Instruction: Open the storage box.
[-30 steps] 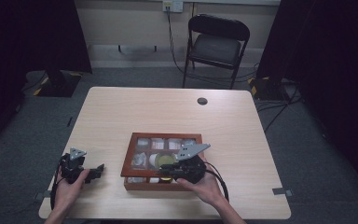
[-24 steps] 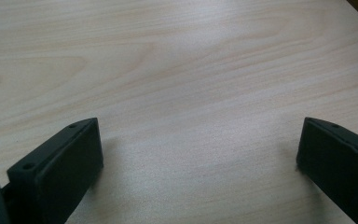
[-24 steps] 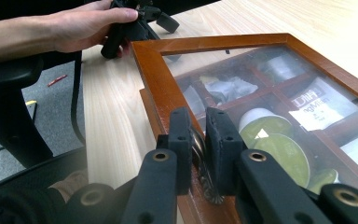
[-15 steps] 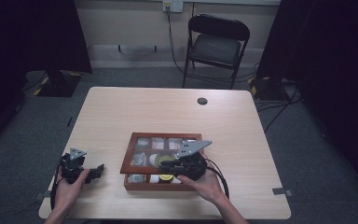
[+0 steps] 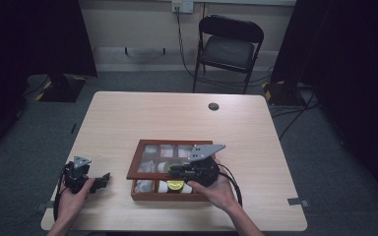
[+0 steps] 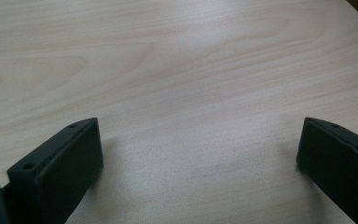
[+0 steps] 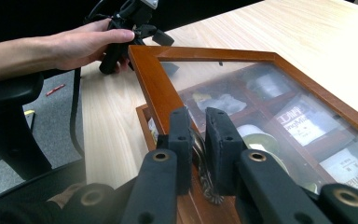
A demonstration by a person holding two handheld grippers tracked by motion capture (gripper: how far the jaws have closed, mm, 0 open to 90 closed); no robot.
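The jaws of the right gripper (image 7: 196,154) were pinched on the small metal latch (image 7: 204,173) at the front edge of the glass-paned lid (image 7: 156,88), which was thereby held raised at a slant above the wooden tea box (image 5: 170,195), presumably so that the compartments and their packets (image 7: 299,122) could be reached. The box was seen near the front middle of the table (image 5: 128,118). The left gripper (image 5: 91,182) was rested well apart on bare wood, its jaws spread wide with nothing between them, apparently kept clear of the lid's swing
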